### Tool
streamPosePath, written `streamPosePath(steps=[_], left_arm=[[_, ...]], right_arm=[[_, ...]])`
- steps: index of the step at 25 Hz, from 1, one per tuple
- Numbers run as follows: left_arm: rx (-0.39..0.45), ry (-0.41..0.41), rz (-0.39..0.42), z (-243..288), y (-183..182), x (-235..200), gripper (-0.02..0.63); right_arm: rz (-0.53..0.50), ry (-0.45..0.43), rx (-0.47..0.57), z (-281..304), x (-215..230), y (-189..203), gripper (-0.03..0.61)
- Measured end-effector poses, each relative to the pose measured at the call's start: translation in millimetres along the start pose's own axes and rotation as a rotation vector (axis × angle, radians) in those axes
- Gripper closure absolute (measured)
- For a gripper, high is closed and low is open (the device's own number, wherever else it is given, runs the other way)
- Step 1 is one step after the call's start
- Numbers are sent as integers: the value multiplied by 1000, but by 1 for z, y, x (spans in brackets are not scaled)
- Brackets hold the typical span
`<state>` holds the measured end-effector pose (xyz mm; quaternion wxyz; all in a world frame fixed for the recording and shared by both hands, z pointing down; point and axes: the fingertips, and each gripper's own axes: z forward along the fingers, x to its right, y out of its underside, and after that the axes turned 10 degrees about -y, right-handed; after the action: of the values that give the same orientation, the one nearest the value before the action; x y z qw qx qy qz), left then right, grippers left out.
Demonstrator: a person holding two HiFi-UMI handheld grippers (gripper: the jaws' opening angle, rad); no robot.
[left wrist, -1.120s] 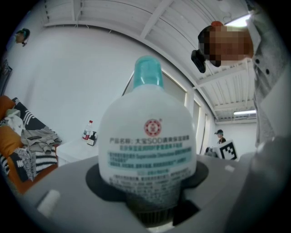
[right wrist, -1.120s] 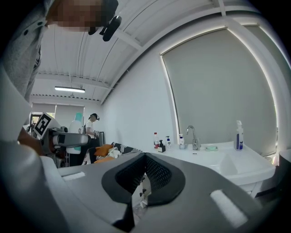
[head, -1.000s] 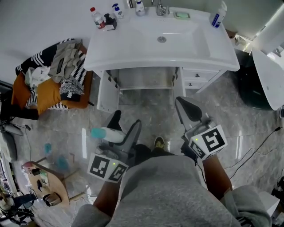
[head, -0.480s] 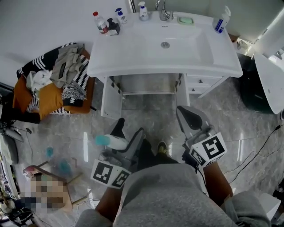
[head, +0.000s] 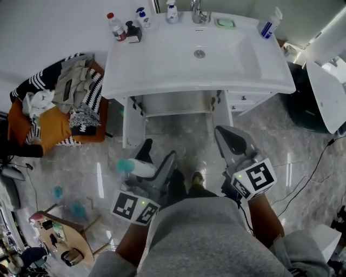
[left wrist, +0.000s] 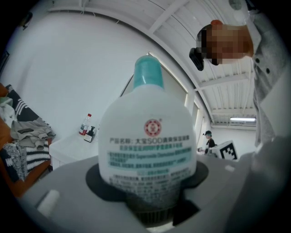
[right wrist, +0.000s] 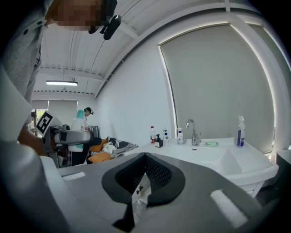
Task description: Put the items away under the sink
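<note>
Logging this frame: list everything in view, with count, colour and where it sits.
sink: one, white, top centre, cabinet below open
faucet: one, metal, back of sink
soap dish: one, green, right of faucet
spray bottle: one, white and blue, back right corner
red-capped bottle: one, clear, back left corner
pump bottles: two, white, left of faucet
clothes pile: one, grey, white and striped, on orange cushion left of sink
teal-capped bottle: one, white, between left gripper's jaws
left gripper: one, grey, shut on the bottle, lower centre
right gripper: one, grey, jaws together, empty
</note>
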<state>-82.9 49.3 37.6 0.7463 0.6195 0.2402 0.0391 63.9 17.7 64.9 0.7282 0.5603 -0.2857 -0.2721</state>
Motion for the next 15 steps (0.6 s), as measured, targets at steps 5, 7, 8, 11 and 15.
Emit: streamPosePath(steps=[5, 7, 8, 11, 15], left_arm=[[-22, 20, -22, 11, 2, -21, 318], [-22, 28, -27, 16, 0, -28, 318], [-22, 33, -30, 18, 0, -32, 318], [-32, 54, -40, 24, -3, -41, 318], [-40, 83, -48, 31, -4, -52, 318]], right_arm=[[-59, 22, -39, 24, 1, 0, 581], [-59, 34, -40, 30, 5, -2, 581], [-57, 42, -41, 33, 7, -3, 581], [-57, 64, -46, 44, 9, -6, 581], [-70, 72, -58, 62, 9, -11, 581]])
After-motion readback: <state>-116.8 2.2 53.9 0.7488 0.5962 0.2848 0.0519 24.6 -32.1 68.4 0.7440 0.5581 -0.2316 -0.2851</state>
